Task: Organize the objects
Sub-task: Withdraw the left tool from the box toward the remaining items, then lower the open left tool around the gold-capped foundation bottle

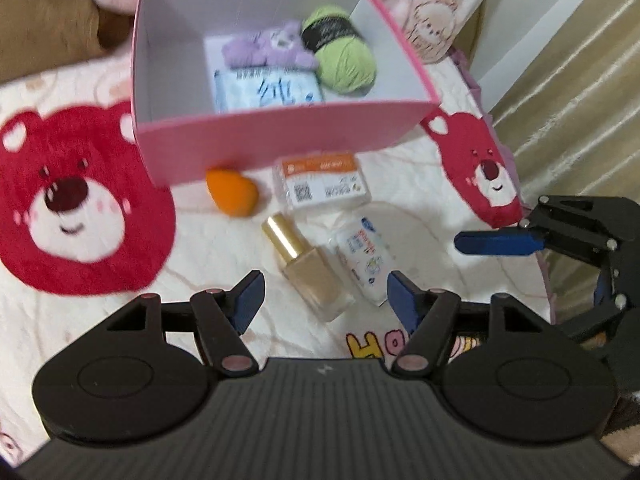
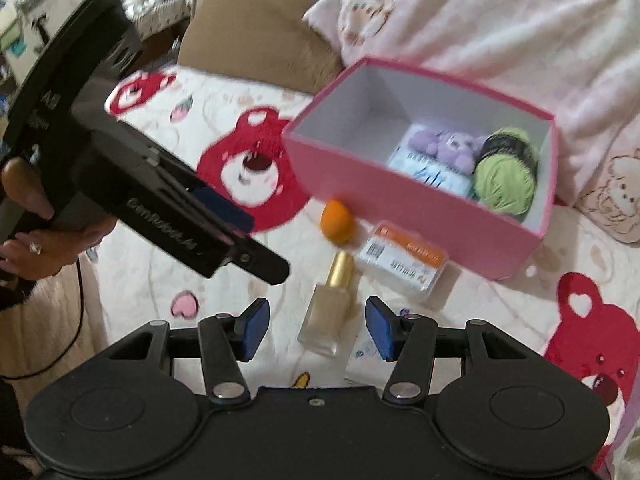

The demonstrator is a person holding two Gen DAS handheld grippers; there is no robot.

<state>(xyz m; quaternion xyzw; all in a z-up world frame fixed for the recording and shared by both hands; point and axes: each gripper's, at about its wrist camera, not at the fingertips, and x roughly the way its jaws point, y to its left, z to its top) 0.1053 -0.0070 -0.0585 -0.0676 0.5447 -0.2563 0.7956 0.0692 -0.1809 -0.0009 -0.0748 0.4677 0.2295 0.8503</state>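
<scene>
A pink box [image 1: 280,148] sits open on a bed covered with a white blanket [image 1: 224,248] printed with red bear faces. Inside it lie a lime-green yarn ball [image 1: 346,62], a small purple plush bear [image 1: 268,48] and a pale blue packet [image 1: 268,90]. Four things wait on the blanket just in front of the box: an orange teardrop sponge [image 1: 232,192], a clear plastic case with an orange label [image 1: 320,180], a gold-capped glass bottle [image 1: 312,270] lying on its side, and a small white tube [image 1: 366,258] just beside the bottle.

The left hand-held gripper [image 1: 326,300] hovers above the bottle and tube with its blue pads spread wide and nothing between them. The right hand-held gripper [image 2: 316,328] is spread and empty too — the bottle lies between its pads in its own view.

The sorting looks partway done. The next move probably calls for lowering one gripper around the bottle, across its flat body, and closing gently — smooth glass may slip.
</scene>
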